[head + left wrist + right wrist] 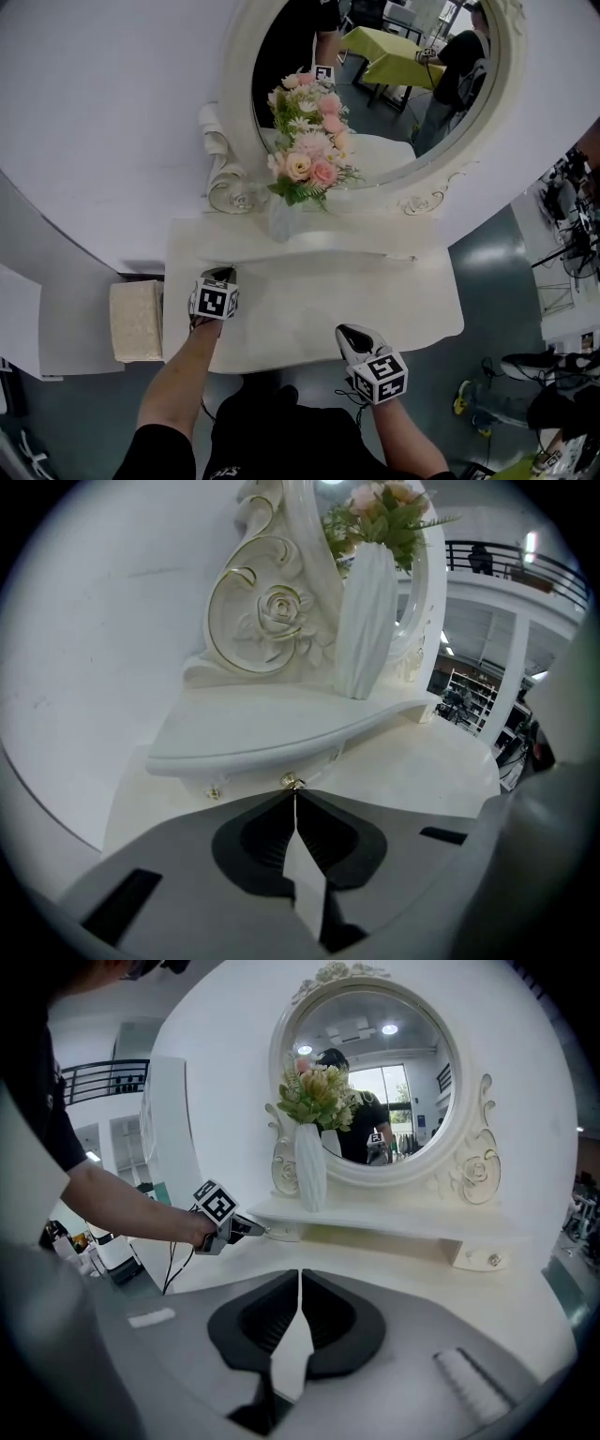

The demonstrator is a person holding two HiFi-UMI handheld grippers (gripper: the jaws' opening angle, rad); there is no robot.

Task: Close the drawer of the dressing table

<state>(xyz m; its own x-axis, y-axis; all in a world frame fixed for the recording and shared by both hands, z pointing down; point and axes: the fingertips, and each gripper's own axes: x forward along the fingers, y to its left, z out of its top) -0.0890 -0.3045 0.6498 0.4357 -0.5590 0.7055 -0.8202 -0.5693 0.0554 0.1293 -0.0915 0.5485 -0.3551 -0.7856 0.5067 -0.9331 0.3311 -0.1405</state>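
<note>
The drawer (248,778) is sitting under the left end of the raised shelf (281,726), at the back-left of the counter (309,314). Its front is facing the counter's front edge, and how far out it is standing cannot be read from here. The left hand-held gripper (294,793) is pointing down at it with its jaws together and its tips right at the small gold knob (292,782). Whether the tips are pinching the knob or only pressing against it is not showing.

The likeliest trouble is a slip. The knob is small and rounded, and the tips are meeting it at a slant. A push could glance off, sending the tips scraping along the painted front or jabbing up under the shelf edge.

A push landing to one side of the knob could also skew the drawer in its opening and jam it partway.

Too hard a shove is risking a jolt through the shelf. The tall, narrow ribbed vase (366,621) with its flowers (309,141) is standing on the shelf close above this drawer, just in front of the mirror (375,1072). It looks top-heavy enough to rock or tip.

The right hand-held gripper (300,1275) is hanging near the counter's front edge, well apart from the drawer. Its jaws are together on nothing, so it is giving no steadying help.
</note>
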